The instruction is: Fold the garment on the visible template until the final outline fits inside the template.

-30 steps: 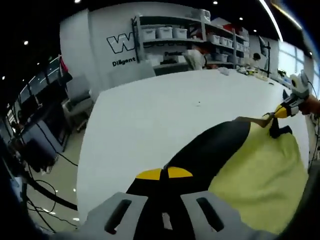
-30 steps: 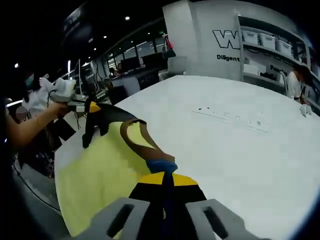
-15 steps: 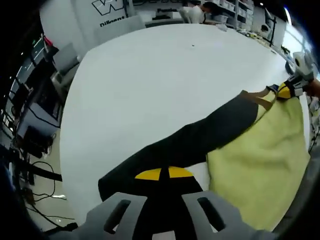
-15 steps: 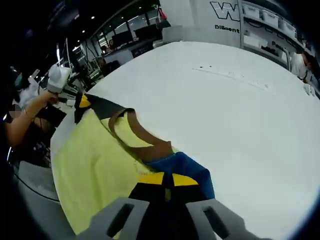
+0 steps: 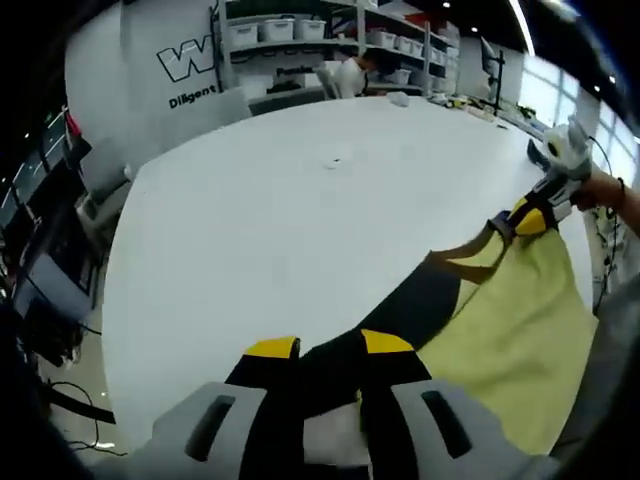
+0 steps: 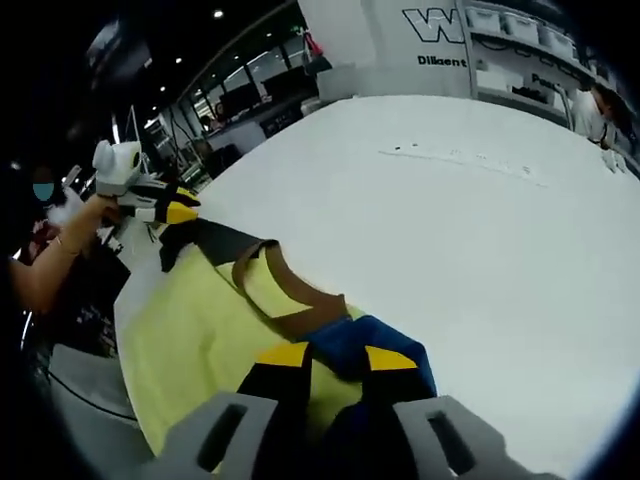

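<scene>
The left gripper (image 5: 330, 348) is spread, its two yellow-tipped jaws apart over the black sleeve (image 5: 400, 310) of the garment (image 5: 510, 320), and nothing is pinched between them. The sleeve runs from the jaws up to a brown-trimmed collar (image 5: 465, 262). The yellow body of the garment lies along the table's near right edge. At the far end of it the right gripper appears as a white and yellow tool in a hand (image 5: 603, 188), just beside the collar corner.

The right gripper (image 6: 336, 356) is also released, jaws parted above a blue sleeve (image 6: 385, 345) that lies on the white table (image 6: 480, 240). The one garment here is yellow with a brown neckline, one blue sleeve and one black sleeve, spread near the table's left edge. The other gripper, held in a hand (image 6: 75, 212), sits at the black sleeve's end by the table edge; whether it touches the cloth cannot be told.

Nothing stands between either gripper and the cloth. The table is broad, white and mostly bare, with a faint row of small marks (image 6: 460, 160) across its far part. Beyond it are a white wall with dark lettering (image 5: 195, 75), shelves with white bins (image 5: 300, 30) and a person (image 5: 350, 75) standing by them.
</scene>
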